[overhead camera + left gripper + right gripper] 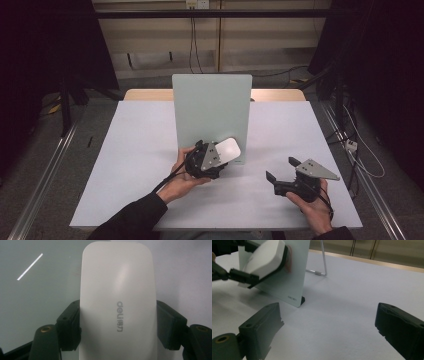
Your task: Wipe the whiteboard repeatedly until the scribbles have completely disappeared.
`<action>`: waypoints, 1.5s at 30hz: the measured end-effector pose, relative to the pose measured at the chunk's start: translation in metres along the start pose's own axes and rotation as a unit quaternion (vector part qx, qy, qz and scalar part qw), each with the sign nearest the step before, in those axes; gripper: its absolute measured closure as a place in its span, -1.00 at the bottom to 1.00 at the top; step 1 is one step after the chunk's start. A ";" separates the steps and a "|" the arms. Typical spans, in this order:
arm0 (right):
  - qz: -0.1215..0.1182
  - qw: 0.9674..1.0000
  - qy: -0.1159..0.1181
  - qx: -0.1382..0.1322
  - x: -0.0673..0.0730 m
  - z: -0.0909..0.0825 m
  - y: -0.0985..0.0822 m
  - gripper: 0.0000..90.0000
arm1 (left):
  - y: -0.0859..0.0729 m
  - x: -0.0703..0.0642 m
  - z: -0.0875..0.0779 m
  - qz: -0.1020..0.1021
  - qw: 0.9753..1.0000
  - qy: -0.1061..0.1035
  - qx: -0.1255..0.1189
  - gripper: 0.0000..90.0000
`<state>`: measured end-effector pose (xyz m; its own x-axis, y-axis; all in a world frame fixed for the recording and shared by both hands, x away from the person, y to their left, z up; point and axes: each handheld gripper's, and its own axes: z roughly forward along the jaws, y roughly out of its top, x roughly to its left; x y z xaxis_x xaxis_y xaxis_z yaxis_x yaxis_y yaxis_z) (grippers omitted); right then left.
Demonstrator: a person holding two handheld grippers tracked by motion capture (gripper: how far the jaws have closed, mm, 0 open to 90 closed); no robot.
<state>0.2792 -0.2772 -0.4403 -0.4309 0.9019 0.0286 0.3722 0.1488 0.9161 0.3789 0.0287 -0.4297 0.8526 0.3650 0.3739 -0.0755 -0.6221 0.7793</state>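
The left hand-held gripper (220, 152) is squeezing a white eraser (226, 149) between its 2 jaws, holding it right up against the front of the glass board (211, 107). The board is standing up on the bench (135, 150). The right hand-held gripper (281, 168) is waiting just beside the board, off its lower corner, with its jaws wide apart and holding nothing.

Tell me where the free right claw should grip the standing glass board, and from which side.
Probably the board's bare right vertical edge, approached from the right, jaws closing on its front and back faces. The board is a thin, near-upright sheet on a wire stand. The left claw, holding the white eraser, crowds its lower front; the open right claw already sits right.
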 end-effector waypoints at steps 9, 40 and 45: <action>-0.001 1.000 0.001 -0.001 0.000 0.000 0.000 -0.86 | 0.015 0.025 -0.013 -0.033 0.999 0.026 -0.034 -0.32; -0.001 1.000 0.002 -0.002 0.000 -0.001 0.000 -0.86 | 0.010 -0.023 0.027 0.040 0.998 -0.042 0.033 -0.32; -0.001 1.000 0.002 -0.002 0.000 -0.001 0.000 -0.86 | 0.018 -0.009 0.018 0.028 0.999 -0.021 0.017 -0.32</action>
<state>0.2788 -0.2774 -0.4400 -0.4344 0.9003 0.0290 0.3683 0.1482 0.9178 0.3786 0.0021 -0.4283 0.8682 0.3013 0.3943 -0.1055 -0.6644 0.7399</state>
